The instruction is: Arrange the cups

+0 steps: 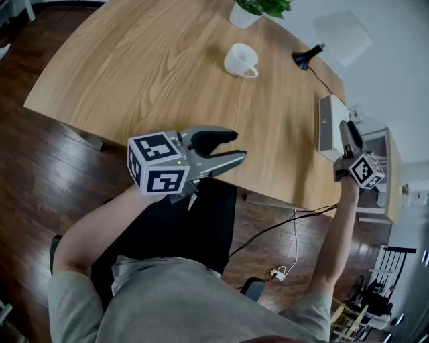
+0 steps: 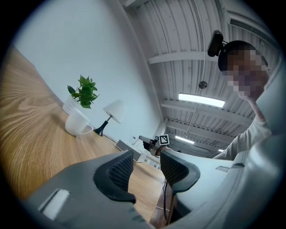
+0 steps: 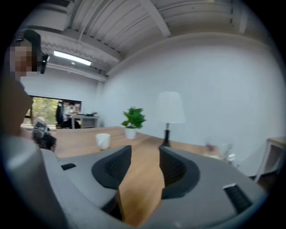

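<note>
A white cup (image 1: 240,60) with a handle stands upright on the far half of the wooden table (image 1: 134,80); it also shows in the left gripper view (image 2: 77,123) and the right gripper view (image 3: 103,141). My left gripper (image 1: 238,146) hovers at the table's near edge, well short of the cup, and its jaws (image 2: 145,161) stand open with nothing between them. At the table's right end my right gripper (image 1: 348,127) hangs beside a white box (image 1: 328,124). It points along the table towards the cup, open (image 3: 145,156) and empty.
A potted plant (image 1: 255,10) and a lamp with a black foot (image 1: 305,59) stand at the table's far edge, behind the cup. A cable (image 1: 288,224) runs down to the dark wood floor. A blurred pale thing (image 3: 219,147) sits at the right end.
</note>
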`<state>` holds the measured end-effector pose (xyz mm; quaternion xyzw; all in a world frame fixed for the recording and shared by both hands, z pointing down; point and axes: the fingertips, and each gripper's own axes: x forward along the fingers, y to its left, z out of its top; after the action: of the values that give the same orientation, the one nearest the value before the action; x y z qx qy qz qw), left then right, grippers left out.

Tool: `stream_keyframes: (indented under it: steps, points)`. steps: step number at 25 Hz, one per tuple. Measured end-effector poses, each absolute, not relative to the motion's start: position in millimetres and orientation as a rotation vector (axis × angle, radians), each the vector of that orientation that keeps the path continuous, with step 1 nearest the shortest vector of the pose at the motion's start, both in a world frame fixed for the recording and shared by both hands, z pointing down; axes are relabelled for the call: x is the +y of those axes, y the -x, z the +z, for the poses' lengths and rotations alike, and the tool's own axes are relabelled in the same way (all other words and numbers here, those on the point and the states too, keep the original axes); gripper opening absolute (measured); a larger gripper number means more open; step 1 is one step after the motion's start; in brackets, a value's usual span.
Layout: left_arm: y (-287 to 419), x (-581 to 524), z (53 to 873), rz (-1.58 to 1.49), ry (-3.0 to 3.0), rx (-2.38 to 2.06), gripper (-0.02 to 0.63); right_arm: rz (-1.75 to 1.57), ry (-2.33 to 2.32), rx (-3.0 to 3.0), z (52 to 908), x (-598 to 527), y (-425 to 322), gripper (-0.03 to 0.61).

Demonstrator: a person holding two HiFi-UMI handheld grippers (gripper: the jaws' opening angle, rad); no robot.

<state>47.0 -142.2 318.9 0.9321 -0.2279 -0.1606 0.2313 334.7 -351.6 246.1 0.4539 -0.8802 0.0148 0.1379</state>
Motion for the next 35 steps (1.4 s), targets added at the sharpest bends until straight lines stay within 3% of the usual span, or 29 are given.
stream_keyframes:
  steps: [5, 12, 25, 35]
  points:
    - [-43, -142, 320, -0.463, -2.548, -0.619, 0.192, 0.123, -0.779, -2.664, 321, -276, -176, 0.189]
    - [-43, -141, 320, -0.485, -2.527, -0.617, 0.192, 0.092, -0.511, -2.663, 361, -241, -74, 0.189]
    - [-41, -140, 319, -0.491, -2.516, -0.606, 0.192, 0.056, -0.499, -2.547, 394, -245, -56, 0.172]
    - [-42, -141, 319, -0.488, -2.516, -0.612, 0.192, 0.043, -0.695, -2.580, 368, -289, -71, 0.172]
